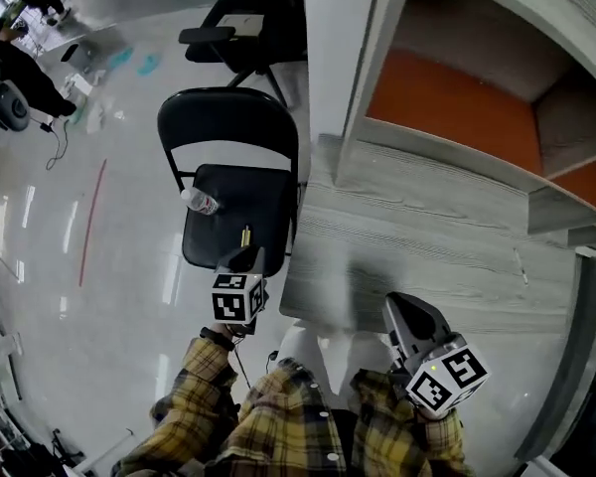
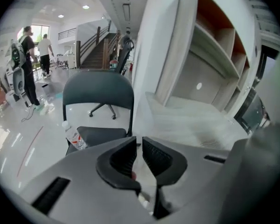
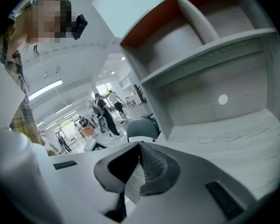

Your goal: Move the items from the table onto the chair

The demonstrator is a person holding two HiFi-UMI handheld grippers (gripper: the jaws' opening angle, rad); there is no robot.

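A black folding chair (image 1: 240, 207) stands left of the grey wooden table (image 1: 427, 246). On its seat lie a clear water bottle (image 1: 201, 202) and a small yellowish object (image 1: 246, 237). My left gripper (image 1: 242, 261) hangs above the seat's front edge with a narrow gap between its jaws and nothing in them. In the left gripper view the gripper (image 2: 139, 146) faces the chair (image 2: 99, 90) and the bottle (image 2: 73, 136). My right gripper (image 1: 402, 311) is over the table's near edge. In the right gripper view its jaws (image 3: 140, 148) meet, holding nothing, above the bare tabletop (image 3: 233, 139).
An open shelf unit (image 1: 477, 97) with orange backing stands on the table's far side. A black office chair (image 1: 238, 28) is behind the folding chair. People stand far off on the glossy floor (image 2: 35, 64). A red line (image 1: 91, 222) marks the floor at left.
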